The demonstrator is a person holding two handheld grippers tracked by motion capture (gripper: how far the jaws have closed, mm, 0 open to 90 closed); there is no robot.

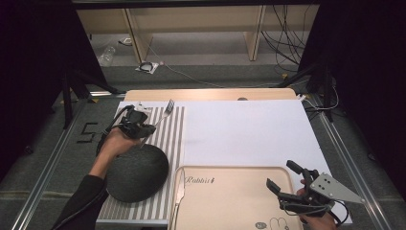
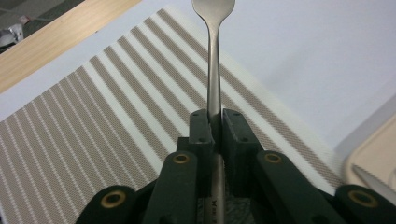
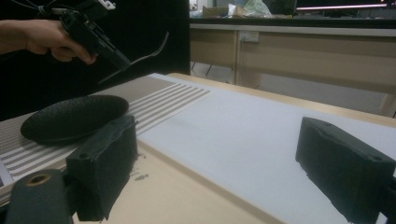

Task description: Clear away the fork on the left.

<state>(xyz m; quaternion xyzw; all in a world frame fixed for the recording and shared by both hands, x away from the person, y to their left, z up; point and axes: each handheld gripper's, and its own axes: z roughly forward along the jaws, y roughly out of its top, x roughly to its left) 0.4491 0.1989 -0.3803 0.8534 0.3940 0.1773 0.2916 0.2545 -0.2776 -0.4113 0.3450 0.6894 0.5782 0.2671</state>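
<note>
My left gripper (image 1: 149, 128) is shut on the handle of a metal fork (image 1: 167, 108), held in the air above the far part of the striped placemat (image 1: 174, 139). In the left gripper view the two jaws pinch the fork (image 2: 213, 56) handle, and its head points away over the placemat (image 2: 93, 116). A black plate (image 1: 136, 173) lies on the placemat just below that hand. My right gripper (image 1: 282, 184) stands open over the right end of the beige tray (image 1: 230, 196), nothing between its fingers (image 3: 102, 168). The right gripper view also catches the left gripper (image 3: 114, 56) and the fork (image 3: 144, 56).
A table knife (image 1: 178, 194) lies along the tray's left edge. A white sheet (image 1: 249, 134) covers the table between placemat and right side. The table's wooden far edge (image 1: 210, 94) runs behind it. Shelving and cables stand on the floor beyond.
</note>
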